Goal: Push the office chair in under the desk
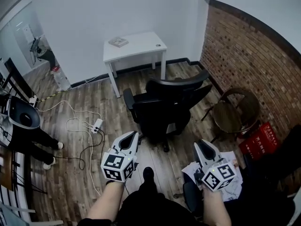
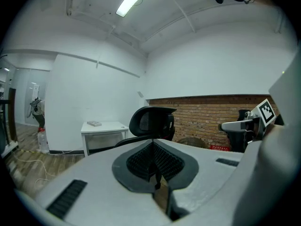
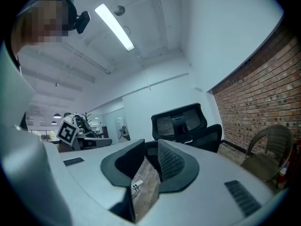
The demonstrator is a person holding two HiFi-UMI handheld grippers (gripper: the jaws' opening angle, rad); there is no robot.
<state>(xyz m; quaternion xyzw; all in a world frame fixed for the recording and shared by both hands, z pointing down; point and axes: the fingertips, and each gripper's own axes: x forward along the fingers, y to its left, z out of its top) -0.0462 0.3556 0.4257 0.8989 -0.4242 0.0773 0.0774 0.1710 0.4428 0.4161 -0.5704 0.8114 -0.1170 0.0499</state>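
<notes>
A black office chair (image 1: 165, 108) stands on the wood floor in front of a small white desk (image 1: 134, 47), its back toward me and apart from the desk. The chair's headrest (image 2: 151, 121) shows past my left gripper (image 2: 154, 160), which is shut with nothing between its pads. In the head view that left gripper (image 1: 132, 139) is held short of the chair's near left side. My right gripper (image 3: 149, 160) has its jaws parted with only floor showing between them; it sits near the chair (image 3: 184, 125), not touching. The right gripper (image 1: 201, 148) is at lower right.
A brick wall (image 1: 249, 60) runs along the right, with a round wicker chair (image 1: 235, 109) and a red crate (image 1: 257, 141) beside it. White cables and a power strip (image 1: 97, 125) lie on the floor at left. A book (image 1: 118, 42) rests on the desk.
</notes>
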